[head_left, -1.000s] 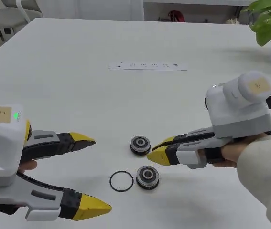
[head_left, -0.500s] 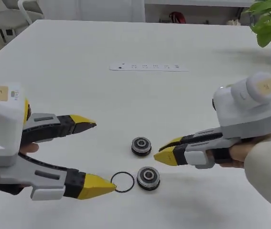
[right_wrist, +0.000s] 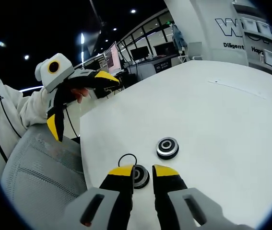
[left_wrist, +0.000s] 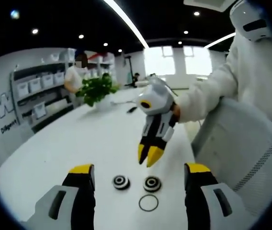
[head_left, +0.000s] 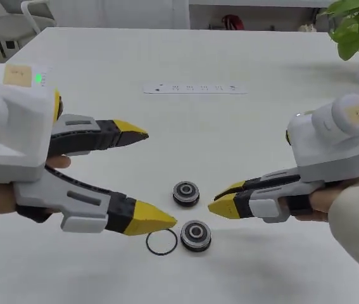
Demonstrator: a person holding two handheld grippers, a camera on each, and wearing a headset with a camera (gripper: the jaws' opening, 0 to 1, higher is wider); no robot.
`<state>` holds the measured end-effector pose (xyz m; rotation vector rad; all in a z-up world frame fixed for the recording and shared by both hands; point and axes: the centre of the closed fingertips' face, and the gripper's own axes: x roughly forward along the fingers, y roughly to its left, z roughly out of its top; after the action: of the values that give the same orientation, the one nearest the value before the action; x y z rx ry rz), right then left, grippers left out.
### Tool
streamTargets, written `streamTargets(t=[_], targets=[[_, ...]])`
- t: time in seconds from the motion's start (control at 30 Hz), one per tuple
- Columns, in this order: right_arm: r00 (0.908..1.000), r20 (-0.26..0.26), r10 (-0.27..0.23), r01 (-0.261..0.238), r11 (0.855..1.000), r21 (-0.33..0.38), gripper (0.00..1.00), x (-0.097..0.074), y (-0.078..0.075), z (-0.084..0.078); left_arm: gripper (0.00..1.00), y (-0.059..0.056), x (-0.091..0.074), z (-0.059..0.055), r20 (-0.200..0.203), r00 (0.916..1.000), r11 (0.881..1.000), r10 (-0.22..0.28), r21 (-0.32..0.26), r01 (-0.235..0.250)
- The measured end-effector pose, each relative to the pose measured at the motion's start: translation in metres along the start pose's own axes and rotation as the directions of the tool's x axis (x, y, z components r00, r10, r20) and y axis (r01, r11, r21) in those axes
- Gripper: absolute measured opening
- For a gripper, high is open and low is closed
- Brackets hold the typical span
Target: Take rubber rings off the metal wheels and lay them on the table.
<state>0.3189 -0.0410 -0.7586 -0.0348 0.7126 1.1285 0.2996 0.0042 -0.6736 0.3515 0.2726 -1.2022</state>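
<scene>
**Left gripper advances on the wheels; one ring already lies free**

The left gripper (head_left: 160,178), jaws spread wide and empty, has pushed forward. Its lower yellow tip now hangs just over the thin black rubber ring (head_left: 161,242), which lies loose on the white table (head_left: 198,126). The two small metal wheels (head_left: 186,193) sit just ahead. The right gripper (head_left: 216,198) stays almost clenched on nothing, its tips between the wheels, so another ring likely comes next.
</scene>
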Motion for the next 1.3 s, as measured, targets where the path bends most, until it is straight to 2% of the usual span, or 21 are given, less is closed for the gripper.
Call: streamTargets(t=[0.03, 0.1, 0.23, 0.43, 0.57, 0.7, 0.87, 1.0, 1.1, 1.2, 1.3], targets=[[1.0000, -0.001, 0.001, -0.001, 1.000, 0.000, 0.12, 0.000, 0.000, 0.000, 0.77, 0.000, 0.002, 0.001, -0.007, 1.0000, 1.000, -0.002, 0.010, 0.002], [1.0000, -0.004, 0.004, -0.004, 1.000, 0.003, 0.12, 0.001, 0.000, -0.002, 0.73, 0.005, 0.006, 0.002, -0.048, 0.9988, 0.999, 0.012, 0.039, -0.010], [0.9997, -0.018, 0.014, -0.015, 1.000, -0.003, 0.12, 0.003, 0.002, -0.005, 0.73, 0.005, 0.016, 0.019, 0.003, 0.9999, 0.999, -0.011, 0.041, 0.011], [0.9994, -0.025, 0.023, -0.023, 1.000, -0.004, 0.12, 0.004, 0.002, -0.007, 0.73, 0.006, 0.029, 0.019, 0.003, 0.9998, 0.999, -0.021, 0.046, 0.021], [0.9990, -0.036, 0.027, -0.027, 1.000, -0.003, 0.13, 0.004, 0.001, -0.011, 0.71, 0.003, 0.036, 0.009, 0.000, 0.9995, 0.999, -0.033, 0.039, 0.033], [0.9969, -0.070, 0.036, -0.037, 0.999, -0.011, 0.14, 0.007, 0.002, -0.020, 0.68, 0.000, 0.042, -0.005, -0.002, 0.9994, 0.999, -0.035, 0.001, 0.035], [0.9912, -0.123, 0.049, -0.055, 0.998, -0.041, 0.16, 0.010, 0.005, -0.031, 0.62, -0.002, 0.048, -0.033, -0.054, 0.9984, 1.000, -0.019, -0.015, 0.018], [0.9872, -0.153, 0.043, -0.055, 0.996, -0.072, 0.21, 0.012, 0.004, -0.037, 0.60, -0.004, 0.051, -0.043, -0.064, 0.9977, 0.999, -0.024, -0.042, 0.022], [0.9873, -0.154, 0.039, -0.053, 0.995, -0.087, 0.26, 0.014, 0.004, -0.038, 0.56, -0.005, 0.055, -0.049, -0.066, 0.9975, 0.999, -0.024, -0.045, 0.022], [0.9867, -0.155, 0.048, -0.064, 0.994, -0.094, 0.26, 0.016, 0.007, -0.040, 0.51, -0.007, 0.059, -0.056, -0.060, 0.9976, 0.997, -0.034, -0.072, 0.030], [0.9857, -0.163, 0.044, -0.064, 0.991, -0.121, 0.27, 0.018, 0.006, -0.042, 0.46, -0.010, 0.063, -0.065, -0.073, 0.9965, 0.995, -0.041, -0.090, 0.034]])
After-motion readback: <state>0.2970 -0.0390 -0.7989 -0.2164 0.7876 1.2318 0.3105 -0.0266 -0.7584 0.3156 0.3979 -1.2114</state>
